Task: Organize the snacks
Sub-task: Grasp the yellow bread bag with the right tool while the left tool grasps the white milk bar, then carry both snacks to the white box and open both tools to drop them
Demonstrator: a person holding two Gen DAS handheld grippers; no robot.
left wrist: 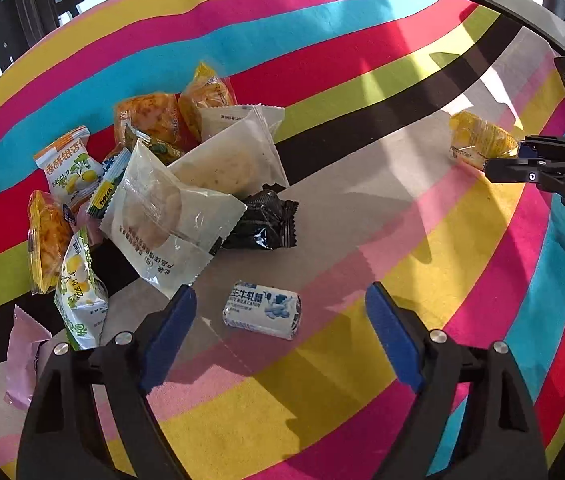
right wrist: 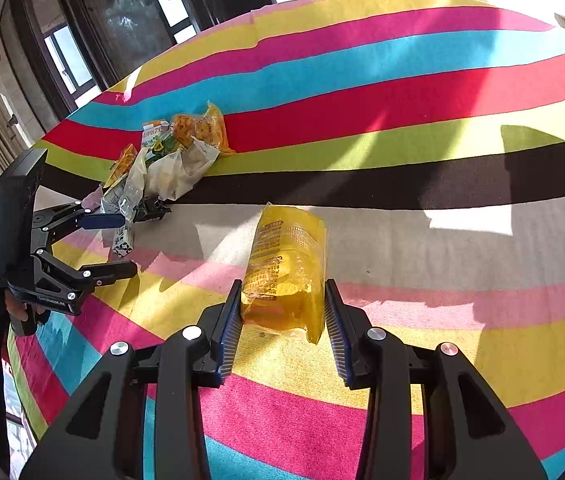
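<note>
A small blue-and-white milk candy pack (left wrist: 261, 309) lies on the striped cloth between the fingers of my left gripper (left wrist: 280, 291), which stands open; its blue pads do not touch the pack. The same candy (right wrist: 122, 242) and left gripper (right wrist: 128, 245) show at the left of the right wrist view. My right gripper (right wrist: 283, 285) is shut on a yellow snack packet (right wrist: 284, 268), pads pressed on both its sides. In the left wrist view that yellow packet (left wrist: 478, 142) sits in the right gripper (left wrist: 500, 160) at the far right.
A heap of snack packets (left wrist: 162, 184) lies left of the candy: white pastry bags, orange and yellow packs, a black wrapper (left wrist: 266, 220), a pink one (left wrist: 22, 360). The striped tablecloth (right wrist: 402, 80) covers the table. Windows and dark frames stand behind the far edge.
</note>
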